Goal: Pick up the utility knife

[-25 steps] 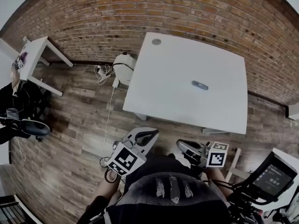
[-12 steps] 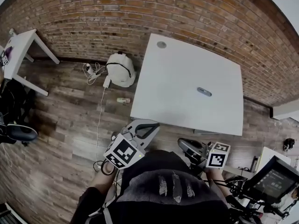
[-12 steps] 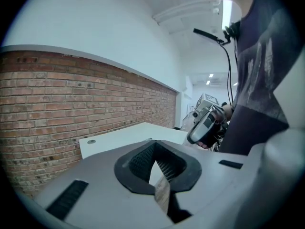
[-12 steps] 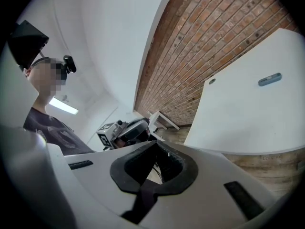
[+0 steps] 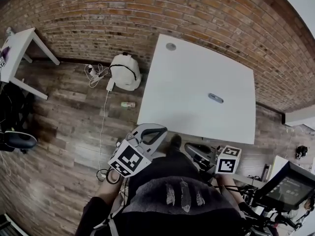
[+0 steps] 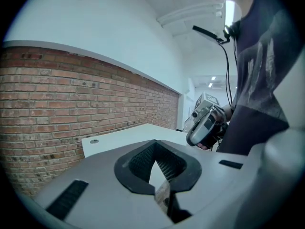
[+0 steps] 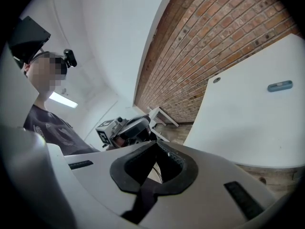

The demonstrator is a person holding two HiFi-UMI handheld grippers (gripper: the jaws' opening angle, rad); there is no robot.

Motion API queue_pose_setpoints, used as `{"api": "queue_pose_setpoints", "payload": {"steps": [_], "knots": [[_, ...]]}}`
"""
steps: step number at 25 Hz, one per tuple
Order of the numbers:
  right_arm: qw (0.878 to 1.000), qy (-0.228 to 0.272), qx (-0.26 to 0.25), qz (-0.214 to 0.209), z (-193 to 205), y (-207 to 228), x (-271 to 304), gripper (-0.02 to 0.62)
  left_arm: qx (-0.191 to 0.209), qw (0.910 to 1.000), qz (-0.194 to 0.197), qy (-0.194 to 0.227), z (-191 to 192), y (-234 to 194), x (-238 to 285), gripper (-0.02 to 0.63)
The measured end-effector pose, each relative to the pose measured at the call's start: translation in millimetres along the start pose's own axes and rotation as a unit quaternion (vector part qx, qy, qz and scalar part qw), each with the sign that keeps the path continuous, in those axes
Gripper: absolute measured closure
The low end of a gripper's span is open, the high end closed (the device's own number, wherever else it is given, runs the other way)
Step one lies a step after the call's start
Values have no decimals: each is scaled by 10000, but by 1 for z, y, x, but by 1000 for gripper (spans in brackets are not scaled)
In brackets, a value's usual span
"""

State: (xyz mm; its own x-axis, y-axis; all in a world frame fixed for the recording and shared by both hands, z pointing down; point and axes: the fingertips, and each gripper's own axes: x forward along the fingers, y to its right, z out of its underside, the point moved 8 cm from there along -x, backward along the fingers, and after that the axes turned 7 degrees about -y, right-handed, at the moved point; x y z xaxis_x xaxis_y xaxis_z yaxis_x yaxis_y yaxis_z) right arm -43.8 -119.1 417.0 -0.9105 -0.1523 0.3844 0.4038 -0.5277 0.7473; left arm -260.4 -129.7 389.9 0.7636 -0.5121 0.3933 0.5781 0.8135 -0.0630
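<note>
White table, utility knife mid-surface

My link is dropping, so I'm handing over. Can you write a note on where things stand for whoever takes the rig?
Left tool: shut, empty.
Right tool: shut, empty.
Both are held short of the white square table.
Small grey-blue utility knife: lying flat on the table, a little right of its middle in the head view, untouched.
Done: nothing grasped.
Left: reach in, open a tool, grip and lift the knife.
</note>
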Motion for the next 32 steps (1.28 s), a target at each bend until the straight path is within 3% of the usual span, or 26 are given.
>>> {"api": "queue_pose_setpoints", "payload": {"steps": [9, 14, 24, 29, 32], "knots": [[9986, 228, -90, -478, -42, 44, -17, 595, 71, 9989, -373, -276, -28, -10, 38, 611], [9975, 424, 51, -571, -60, 82, -51, 595, 193, 9981, -329, -481, -58, -7, 89, 611], [9961, 591, 137, -636, -58, 145, -109, 595, 264, 9933, -298, -1084, -90, 13, 163, 611], [9968, 339, -657, -301, -71, 179, -127, 594, 303, 9894, -388, -1369, -102, 24, 187, 611], [9895, 112, -1425, 227, -87, 202, -136, 583, 362, 9870, -461, -1498, -109, 32, 199, 611]]}}
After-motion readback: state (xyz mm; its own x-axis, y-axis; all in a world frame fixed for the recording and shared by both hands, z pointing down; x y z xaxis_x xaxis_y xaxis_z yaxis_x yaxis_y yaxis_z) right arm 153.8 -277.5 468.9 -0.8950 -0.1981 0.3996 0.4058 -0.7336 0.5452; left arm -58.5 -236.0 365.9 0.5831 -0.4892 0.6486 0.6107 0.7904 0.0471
